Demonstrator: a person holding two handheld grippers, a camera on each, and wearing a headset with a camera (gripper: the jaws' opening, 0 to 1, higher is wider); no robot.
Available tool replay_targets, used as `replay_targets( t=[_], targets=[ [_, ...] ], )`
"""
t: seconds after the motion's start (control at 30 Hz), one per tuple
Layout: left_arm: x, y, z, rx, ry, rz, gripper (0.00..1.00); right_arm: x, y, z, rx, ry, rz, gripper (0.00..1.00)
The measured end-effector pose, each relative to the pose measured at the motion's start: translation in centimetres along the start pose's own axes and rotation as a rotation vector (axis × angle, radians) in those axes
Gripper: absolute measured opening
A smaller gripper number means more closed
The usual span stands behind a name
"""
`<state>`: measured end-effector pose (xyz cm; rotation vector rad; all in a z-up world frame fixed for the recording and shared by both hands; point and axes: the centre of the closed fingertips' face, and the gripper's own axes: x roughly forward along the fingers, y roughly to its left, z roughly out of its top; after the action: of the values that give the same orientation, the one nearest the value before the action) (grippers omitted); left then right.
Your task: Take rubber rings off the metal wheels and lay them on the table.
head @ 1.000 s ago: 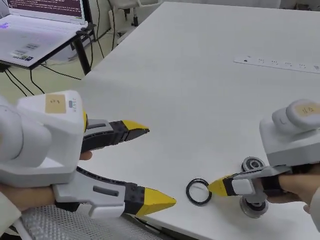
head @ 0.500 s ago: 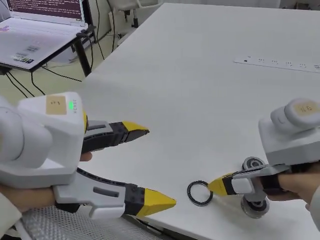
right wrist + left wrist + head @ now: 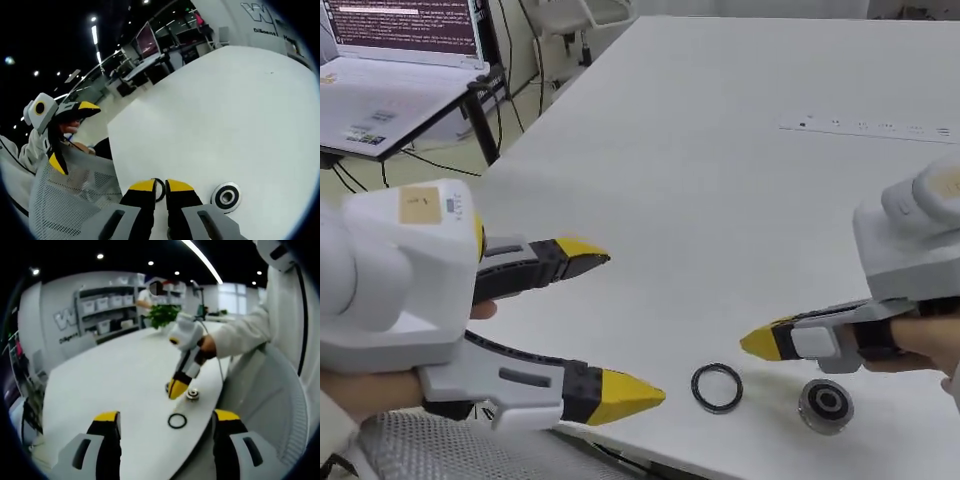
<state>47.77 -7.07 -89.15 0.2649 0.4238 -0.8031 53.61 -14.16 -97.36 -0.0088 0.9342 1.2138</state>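
Observation:
A black rubber ring point(image 3: 717, 387) lies flat on the white table point(image 3: 720, 180) near its front edge. Right of the rubber ring sits a metal wheel point(image 3: 825, 403) with a dark hub. My right gripper point(image 3: 760, 343) hovers just above and between them, jaws shut with nothing held. In the right gripper view the ring point(image 3: 159, 183) peeks out behind the right gripper point(image 3: 161, 186), and the wheel point(image 3: 226, 196) lies to the right. My left gripper point(image 3: 610, 322) is wide open at the left, off the table's edge. Seen from the left gripper point(image 3: 166, 417), the ring point(image 3: 177, 420) lies ahead, near the wheel point(image 3: 192, 394).
A white power strip point(image 3: 870, 127) lies at the table's far right. A laptop point(image 3: 405, 30) stands on a side table at the upper left, with cables below. A mesh chair back point(image 3: 450, 450) sits under the left gripper. The table's front edge runs close to the ring.
The right gripper has lifted up and to the right, away from the ring, which stays flat on the table. The wheel it covered now lies in plain sight. The left gripper holds still.

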Motion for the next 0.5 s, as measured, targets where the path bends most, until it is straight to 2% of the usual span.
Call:
replay_targets(
  t=[0.3,0.5],
  targets=[
    [0.4,0.1,1.8,0.057,0.01,-0.005,0.76,-3.2,-2.0,1.5,0.002,-0.093,-0.039,0.05],
    [1.5,-0.3,3.6,0.103,-0.003,-0.019,0.76,-5.7,-3.0,1.9,-0.012,-0.146,-0.06,0.06]
  ],
)
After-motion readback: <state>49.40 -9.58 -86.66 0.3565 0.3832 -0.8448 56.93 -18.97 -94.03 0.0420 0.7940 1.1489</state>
